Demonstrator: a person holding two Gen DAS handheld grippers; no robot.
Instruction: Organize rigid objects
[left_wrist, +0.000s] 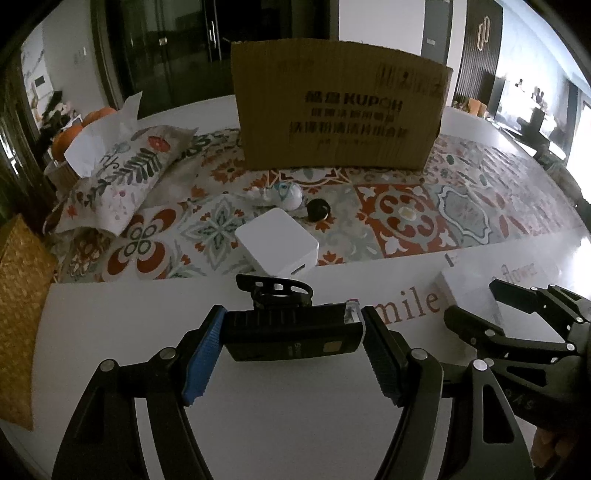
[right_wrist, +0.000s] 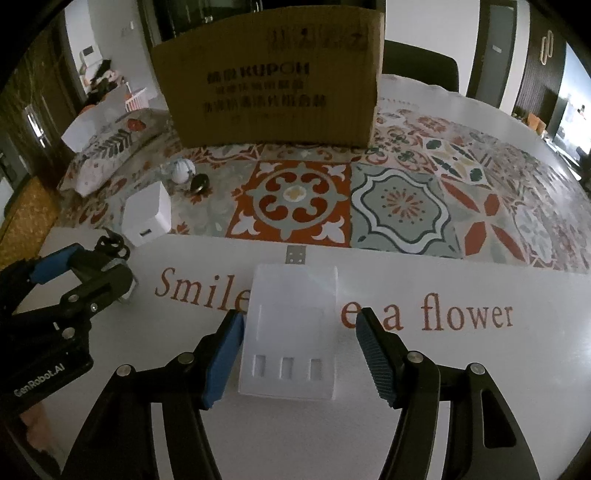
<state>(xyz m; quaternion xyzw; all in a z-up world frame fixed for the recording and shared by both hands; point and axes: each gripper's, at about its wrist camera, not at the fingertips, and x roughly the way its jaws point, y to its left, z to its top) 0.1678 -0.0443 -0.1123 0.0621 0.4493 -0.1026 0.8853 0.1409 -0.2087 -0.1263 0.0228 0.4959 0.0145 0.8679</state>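
My left gripper is shut on a black bike light with a strap mount, held low over the white mat. My right gripper is open around a flat white USB charger that lies on the mat; its left pad touches the charger's side, the right pad stands apart. A white cube charger sits at the mat's far edge, also in the right wrist view. A small white toy ball and a black round object lie beyond it. A cardboard box stands at the back.
A patterned tablecloth covers the table. A floral pillow with white paper lies at the left, oranges behind it. A woven mat is at the far left. The right gripper shows at right in the left view.
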